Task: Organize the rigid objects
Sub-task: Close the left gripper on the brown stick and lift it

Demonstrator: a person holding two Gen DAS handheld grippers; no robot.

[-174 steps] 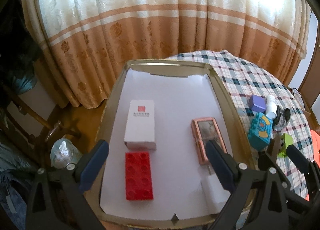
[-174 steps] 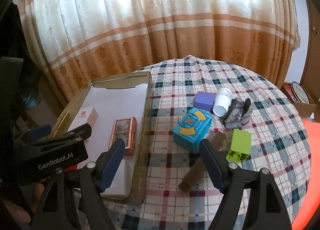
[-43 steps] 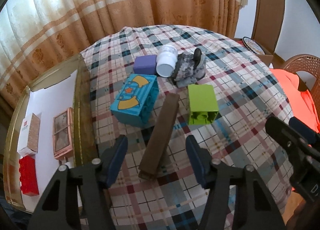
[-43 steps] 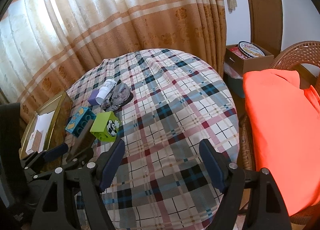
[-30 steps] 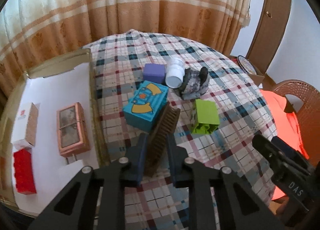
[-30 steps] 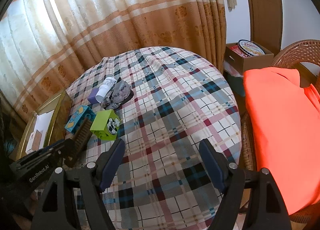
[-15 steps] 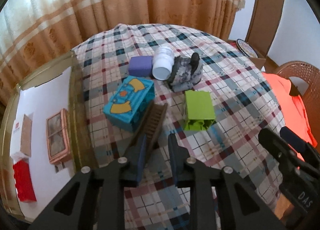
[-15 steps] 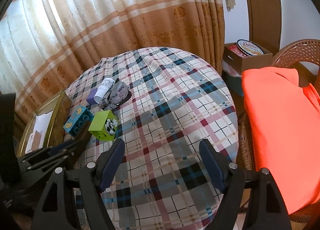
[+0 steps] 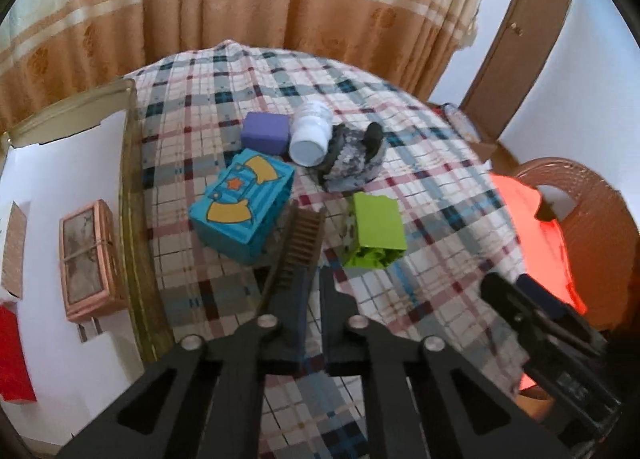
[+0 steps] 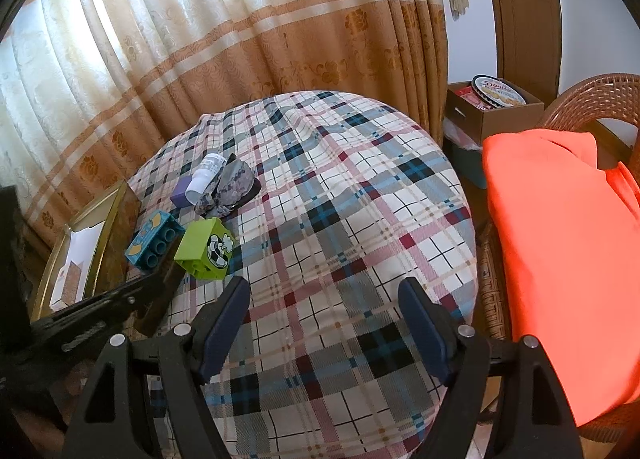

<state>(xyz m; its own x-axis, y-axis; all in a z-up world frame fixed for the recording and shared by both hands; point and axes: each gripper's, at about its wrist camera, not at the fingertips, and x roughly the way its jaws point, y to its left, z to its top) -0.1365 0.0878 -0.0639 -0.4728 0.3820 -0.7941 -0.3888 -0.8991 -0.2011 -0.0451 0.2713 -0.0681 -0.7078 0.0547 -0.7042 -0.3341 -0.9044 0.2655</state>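
My left gripper (image 9: 314,283) is shut on the near end of a long brown ridged bar (image 9: 300,243), which tilts up off the plaid tablecloth (image 9: 420,187) between a teal block (image 9: 244,207) and a green block (image 9: 376,227). In the right wrist view the bar (image 10: 160,295) hangs from that gripper at the left edge. My right gripper (image 10: 324,299) is open over bare cloth with nothing between its fingers. A gold-rimmed tray (image 9: 130,199) lined with white paper holds a copper box (image 9: 86,255), a red brick (image 9: 12,359) and a white box (image 9: 16,247).
Behind the teal block sit a purple block (image 9: 266,133), a white bottle (image 9: 310,135) and a grey patterned pouch (image 9: 352,159). An orange cloth (image 10: 560,239) covers a wicker chair (image 10: 592,99) on the right. A cardboard box (image 10: 492,107) stands by the curtain.
The left gripper closed on the brown bar, which lay flat on the cloth, and raised its far end so the ridged underside shows. The right gripper has stayed still and open.
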